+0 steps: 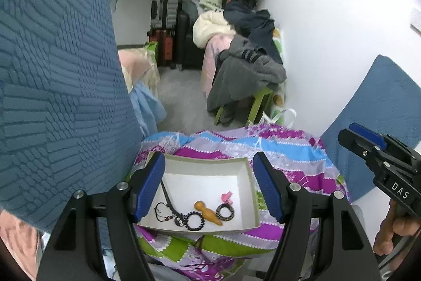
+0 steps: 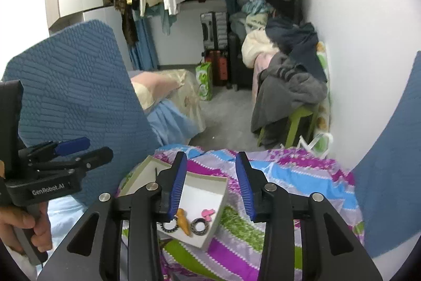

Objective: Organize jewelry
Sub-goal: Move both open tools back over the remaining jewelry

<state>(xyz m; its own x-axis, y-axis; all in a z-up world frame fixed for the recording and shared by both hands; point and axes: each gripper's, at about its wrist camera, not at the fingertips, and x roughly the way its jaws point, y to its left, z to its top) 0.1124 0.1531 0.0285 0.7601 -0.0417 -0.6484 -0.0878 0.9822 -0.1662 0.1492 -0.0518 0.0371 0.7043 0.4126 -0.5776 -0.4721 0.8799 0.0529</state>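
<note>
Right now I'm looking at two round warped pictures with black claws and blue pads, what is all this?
A person holds a hand-held tool in each hand; each carries a wide-angle camera looking along its own tongs. One picture looks along the left tongs, the other along the right tongs. Both tongs are open and hold nothing. Below them a shallow white cardboard box sits on a purple, blue and green patterned cloth. Inside lie a black beaded bracelet, a patterned ring, an orange wooden piece and a small pink clip.

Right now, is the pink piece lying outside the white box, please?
No, the pink piece lies inside the white box, near the patterned ring.
</note>
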